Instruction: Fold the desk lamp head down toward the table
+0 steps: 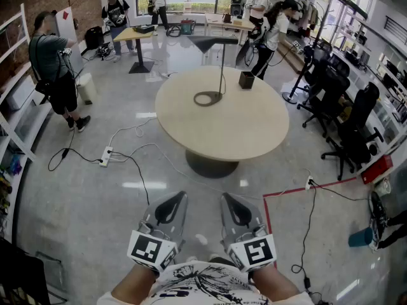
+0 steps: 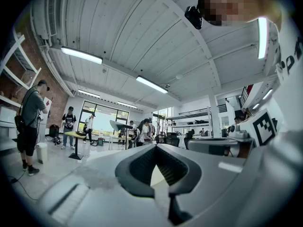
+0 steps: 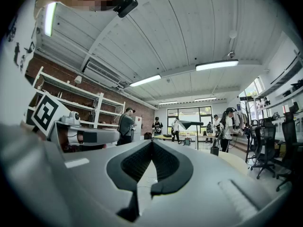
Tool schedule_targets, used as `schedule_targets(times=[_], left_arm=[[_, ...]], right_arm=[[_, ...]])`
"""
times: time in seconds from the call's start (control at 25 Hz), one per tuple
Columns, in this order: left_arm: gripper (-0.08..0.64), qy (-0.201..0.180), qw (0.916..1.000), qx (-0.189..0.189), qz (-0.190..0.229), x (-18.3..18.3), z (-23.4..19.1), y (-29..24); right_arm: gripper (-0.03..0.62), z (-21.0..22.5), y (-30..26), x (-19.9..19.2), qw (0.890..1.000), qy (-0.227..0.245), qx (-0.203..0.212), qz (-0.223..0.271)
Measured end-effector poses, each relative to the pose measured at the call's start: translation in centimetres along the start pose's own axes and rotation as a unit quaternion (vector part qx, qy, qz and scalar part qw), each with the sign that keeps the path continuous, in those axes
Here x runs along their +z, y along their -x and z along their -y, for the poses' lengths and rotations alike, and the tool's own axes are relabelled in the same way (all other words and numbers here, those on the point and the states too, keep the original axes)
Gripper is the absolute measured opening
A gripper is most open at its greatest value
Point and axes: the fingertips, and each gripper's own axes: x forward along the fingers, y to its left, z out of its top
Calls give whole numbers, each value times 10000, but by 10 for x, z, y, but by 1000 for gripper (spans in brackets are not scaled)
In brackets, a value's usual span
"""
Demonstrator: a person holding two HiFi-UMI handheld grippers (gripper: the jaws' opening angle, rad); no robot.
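Your left claw [image 1: 177, 201] and right claw [image 1: 229, 202] rest closed and empty by your body, because the desk lamp [image 1: 213, 44] stands upright on the bench [image 1: 248, 129], well ahead. You likely need to walk in first.

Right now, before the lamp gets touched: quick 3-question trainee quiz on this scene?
1. True or false: the desk lamp has its head already folded down onto the round table.
2. Pick one: the left gripper and right gripper are A) clamped on the lamp pole, B) shut, empty, held well short of the table, C) wide open over the table.
3. Fill in: the lamp's base is shaped like a ____.

Key: 1 false; 2 B; 3 ring.
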Motion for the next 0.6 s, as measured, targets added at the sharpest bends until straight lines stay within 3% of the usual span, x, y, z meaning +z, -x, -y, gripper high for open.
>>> schedule_targets(times=[0.36, 0.6], left_arm=[[5, 34, 10000, -44, 31, 1, 0, -2], [5, 68, 9999, -60, 69, -2, -4, -2]], right_arm=[[8, 4, -2, -1, 10000, -7, -41, -61], [8, 5, -4, 4, 9992, 304, -210, 129]])
